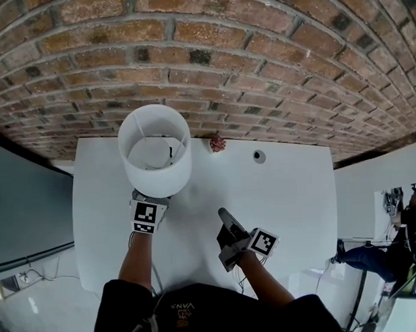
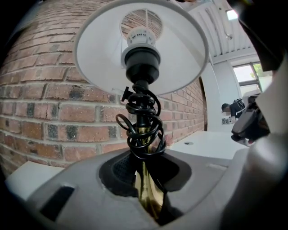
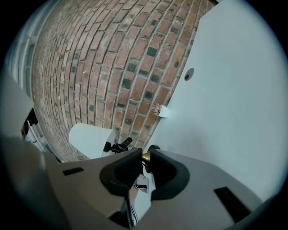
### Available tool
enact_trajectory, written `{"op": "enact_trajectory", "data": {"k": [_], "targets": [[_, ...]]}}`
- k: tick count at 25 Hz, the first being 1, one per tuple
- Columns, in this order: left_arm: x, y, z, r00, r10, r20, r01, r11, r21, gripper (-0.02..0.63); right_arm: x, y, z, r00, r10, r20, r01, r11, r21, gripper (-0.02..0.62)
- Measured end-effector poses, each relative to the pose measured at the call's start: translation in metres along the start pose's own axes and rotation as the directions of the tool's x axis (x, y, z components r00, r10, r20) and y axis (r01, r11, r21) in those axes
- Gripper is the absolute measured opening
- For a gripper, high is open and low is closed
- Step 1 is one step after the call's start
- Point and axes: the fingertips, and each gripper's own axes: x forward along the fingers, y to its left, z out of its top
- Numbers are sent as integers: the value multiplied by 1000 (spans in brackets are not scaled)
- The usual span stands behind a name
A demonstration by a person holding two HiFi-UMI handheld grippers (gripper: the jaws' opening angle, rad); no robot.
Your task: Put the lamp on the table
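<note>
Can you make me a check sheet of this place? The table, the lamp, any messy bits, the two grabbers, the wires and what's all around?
Surface: white table, with a round hole near the back.
Job's things: lamp, white shade, brass stem; upright over the table's back left. Its base is hidden, so I cannot tell if it has touched down.
Clutter: small pot with a pink plant, by the wall.
Grippers: left gripper shut on the stem; right gripper a little open, empty, over the table's front.
Cables: black cord coiled round the stem.
Surroundings: brick wall; a person off to the right.
</note>
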Motion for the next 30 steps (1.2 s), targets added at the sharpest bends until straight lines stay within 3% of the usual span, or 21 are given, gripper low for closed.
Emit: {"op": "enact_trajectory", "data": {"k": [9, 16, 23, 27, 30], "targets": [[-5, -2, 0, 999, 25, 38, -27, 998, 55, 89, -5, -1, -1, 1000, -12, -4, 12, 1000, -17, 43], [-6, -4, -2, 999, 31, 18, -33, 996, 78, 104, -1, 7, -6, 999, 35, -25, -36, 998, -42, 43], [-26, -8, -9, 996, 85, -34, -84, 996, 35, 140, -3, 24, -15, 992, 99, -75, -105, 992, -76, 43], [-55, -22, -17, 990, 121, -74, -120, 993, 17, 140, -17, 33, -27, 989, 109, -100, -114, 993, -37, 43], [-77, -33, -20, 981, 169, -91, -170, 985, 1, 140, -24, 41, -28, 980, 139, -141, -155, 982, -105, 43]]}}
